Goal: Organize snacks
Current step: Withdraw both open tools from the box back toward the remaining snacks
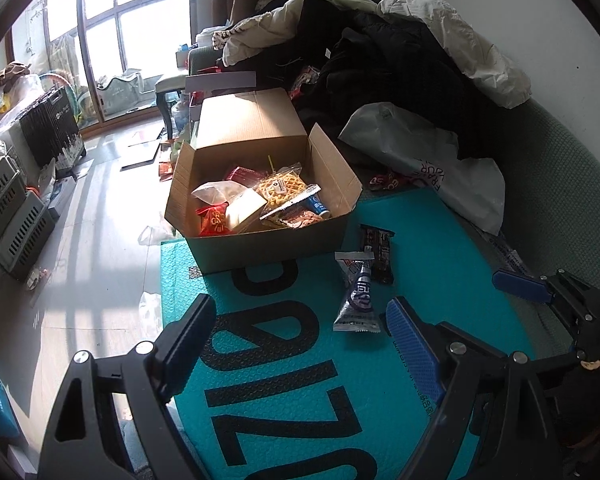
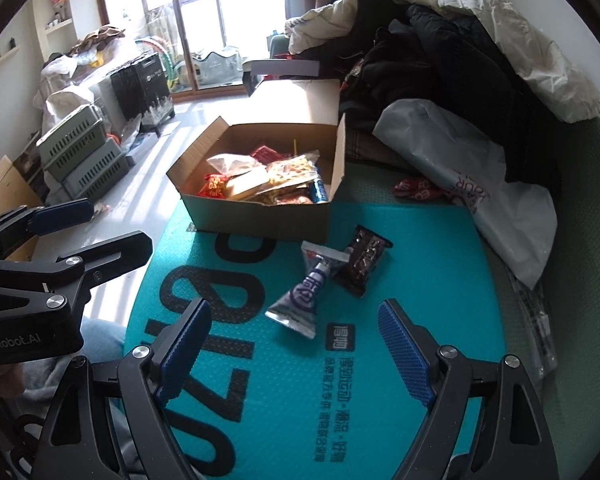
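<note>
An open cardboard box (image 1: 260, 248) (image 2: 256, 216) holding several snack packets stands on a teal padded mat (image 1: 300, 400) (image 2: 380, 400). Just in front of the box, a silver-and-purple packet (image 1: 358, 300) (image 2: 300, 296) and a dark brown packet (image 1: 378, 254) (image 2: 362, 260) lie on the mat, touching each other. My left gripper (image 1: 300, 336) (image 2: 100, 226) hovers open over the mat, left of the silver packet, with nothing between its fingers. Beside it, my right gripper (image 2: 296, 332) is also open and empty, a little short of the silver packet.
A white plastic bag (image 1: 440, 172) (image 2: 480, 184) and a heap of clothes (image 1: 400, 60) (image 2: 440, 52) lie on the green sofa to the right. A red wrapper (image 1: 388, 182) (image 2: 416, 190) rests by the bag. Grey crates (image 1: 8, 208) (image 2: 84, 156) stand on the floor at the left.
</note>
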{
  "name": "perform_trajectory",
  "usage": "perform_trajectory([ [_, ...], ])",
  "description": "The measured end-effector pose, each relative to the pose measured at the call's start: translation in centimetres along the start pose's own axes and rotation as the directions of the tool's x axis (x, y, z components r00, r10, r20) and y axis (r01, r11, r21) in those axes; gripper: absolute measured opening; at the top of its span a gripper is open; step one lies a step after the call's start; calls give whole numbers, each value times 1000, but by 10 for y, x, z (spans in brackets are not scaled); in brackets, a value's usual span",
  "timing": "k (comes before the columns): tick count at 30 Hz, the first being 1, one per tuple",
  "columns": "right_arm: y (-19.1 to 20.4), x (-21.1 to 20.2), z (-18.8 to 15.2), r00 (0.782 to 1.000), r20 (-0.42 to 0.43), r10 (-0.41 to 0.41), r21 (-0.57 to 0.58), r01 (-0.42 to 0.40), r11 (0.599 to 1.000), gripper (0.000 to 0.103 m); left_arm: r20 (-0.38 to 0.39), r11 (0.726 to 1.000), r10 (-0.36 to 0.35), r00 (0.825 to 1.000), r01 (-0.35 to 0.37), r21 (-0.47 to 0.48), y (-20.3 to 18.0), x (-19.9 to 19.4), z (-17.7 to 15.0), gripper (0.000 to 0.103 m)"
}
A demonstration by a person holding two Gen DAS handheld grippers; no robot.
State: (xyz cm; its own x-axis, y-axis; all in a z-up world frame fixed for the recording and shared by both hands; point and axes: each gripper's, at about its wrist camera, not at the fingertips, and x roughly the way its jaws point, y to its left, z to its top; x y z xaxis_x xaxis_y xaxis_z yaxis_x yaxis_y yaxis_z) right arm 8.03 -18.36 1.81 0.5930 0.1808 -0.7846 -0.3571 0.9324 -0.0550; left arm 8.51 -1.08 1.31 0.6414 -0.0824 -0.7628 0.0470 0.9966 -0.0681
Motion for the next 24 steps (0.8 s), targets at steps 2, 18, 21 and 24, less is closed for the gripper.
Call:
perform_trajectory([
  [2, -1, 6, -7, 1000, -14, 2, -4, -2, 1000, 86, -21, 1000, -4, 1000, 4, -11, -1, 7, -6, 87],
  [18, -45, 55, -46, 987, -159, 13, 104, 4, 995, 86, -176, 1000, 0, 984, -5, -26, -20, 75, -22, 87],
  [21, -56, 67, -48, 984, -180, 5, 117, 16, 993, 86, -200, 1000, -8, 980, 3, -23, -25, 92, -20, 87],
  [24, -66, 78, -49, 979, -202, -1, 137, 29, 990, 86, -217, 1000, -21, 976, 17, -23, -30, 109, -17, 87],
])
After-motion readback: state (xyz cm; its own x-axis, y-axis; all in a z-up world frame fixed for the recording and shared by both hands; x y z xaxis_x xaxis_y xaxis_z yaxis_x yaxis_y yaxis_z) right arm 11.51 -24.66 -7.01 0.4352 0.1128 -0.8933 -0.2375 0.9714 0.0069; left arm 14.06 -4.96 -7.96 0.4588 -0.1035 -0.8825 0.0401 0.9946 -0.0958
